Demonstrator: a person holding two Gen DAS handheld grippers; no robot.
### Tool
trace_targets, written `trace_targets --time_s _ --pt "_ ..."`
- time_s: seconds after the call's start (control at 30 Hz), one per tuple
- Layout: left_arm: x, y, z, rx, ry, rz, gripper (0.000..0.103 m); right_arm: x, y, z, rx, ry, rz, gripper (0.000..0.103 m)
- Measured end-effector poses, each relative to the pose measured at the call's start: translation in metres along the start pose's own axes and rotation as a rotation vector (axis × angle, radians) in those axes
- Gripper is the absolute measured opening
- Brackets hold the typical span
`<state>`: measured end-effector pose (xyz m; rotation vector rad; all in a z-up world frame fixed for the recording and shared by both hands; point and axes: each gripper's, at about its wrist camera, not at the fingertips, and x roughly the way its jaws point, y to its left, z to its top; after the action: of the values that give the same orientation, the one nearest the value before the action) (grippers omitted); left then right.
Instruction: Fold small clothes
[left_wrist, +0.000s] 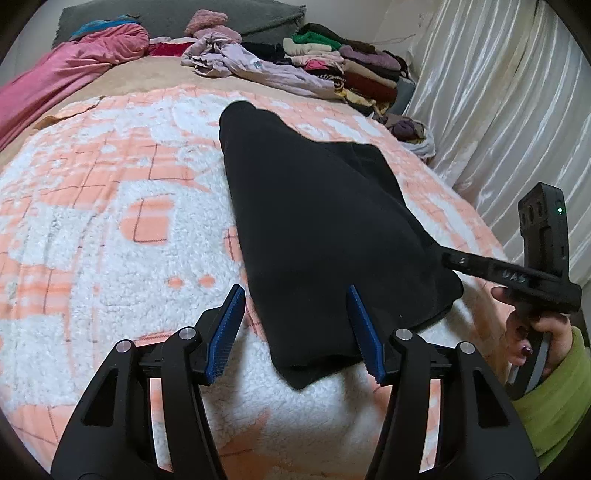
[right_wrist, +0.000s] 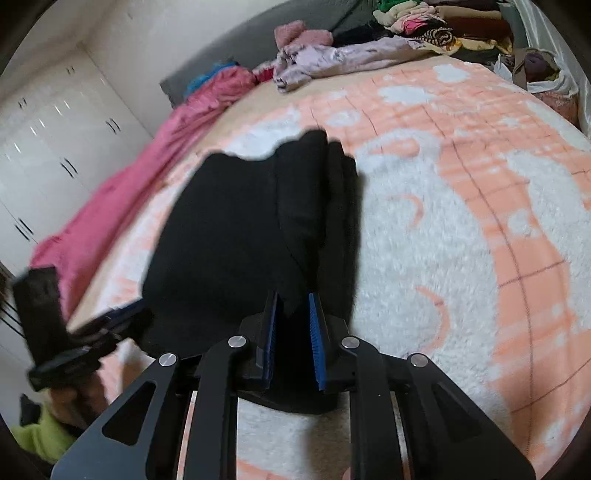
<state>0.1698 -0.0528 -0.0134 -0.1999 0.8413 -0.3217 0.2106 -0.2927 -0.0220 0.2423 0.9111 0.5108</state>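
A black garment (left_wrist: 314, 221) lies lengthwise on the peach-and-white fleece blanket (left_wrist: 110, 206); it also shows in the right wrist view (right_wrist: 236, 229). My left gripper (left_wrist: 295, 295) is open, its blue pads on either side of the garment's near end, just above it. My right gripper (right_wrist: 293, 299) is shut on the garment's near edge, with black cloth between the blue pads. The right gripper also shows at the garment's right edge in the left wrist view (left_wrist: 448, 258). The left gripper appears blurred at the lower left of the right wrist view (right_wrist: 110, 317).
A pink sheet (left_wrist: 55, 77) lies along the left side. A lilac garment (left_wrist: 251, 62) and a stack of folded clothes (left_wrist: 351, 62) sit at the far end. A white curtain (left_wrist: 498, 92) hangs on the right. White wardrobe doors (right_wrist: 55, 147) stand beyond the bed.
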Motion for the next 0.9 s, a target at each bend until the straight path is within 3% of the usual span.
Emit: trace_targets --time_s 0.27,0.4,0.63,0.8,0.83,0.9 --pt "-0.002 0.001 0.002 0.0 -0.002 0.015 0.049 -0.001 0.008 -0.008 -0.011 -0.045 -0.037 0.029" --pt "-0.002 0.001 0.002 -0.003 -0.004 0.02 0.05 -0.006 0.02 -0.011 -0.055 -0.083 -0.143 0.045" --pt "-0.003 0.002 0.002 -0.005 -0.008 0.022 0.051 -0.009 0.024 -0.013 -0.085 -0.116 -0.211 0.053" --pt "-0.01 0.002 0.001 -0.009 -0.02 0.026 0.054 -0.022 0.028 -0.012 -0.093 -0.155 -0.228 0.067" --pt "-0.012 0.001 0.002 -0.008 -0.023 0.028 0.056 -0.025 0.03 -0.013 -0.096 -0.162 -0.234 0.076" --pt "-0.016 0.001 0.001 -0.005 -0.034 0.036 0.061 -0.032 0.034 -0.014 -0.097 -0.181 -0.245 0.081"
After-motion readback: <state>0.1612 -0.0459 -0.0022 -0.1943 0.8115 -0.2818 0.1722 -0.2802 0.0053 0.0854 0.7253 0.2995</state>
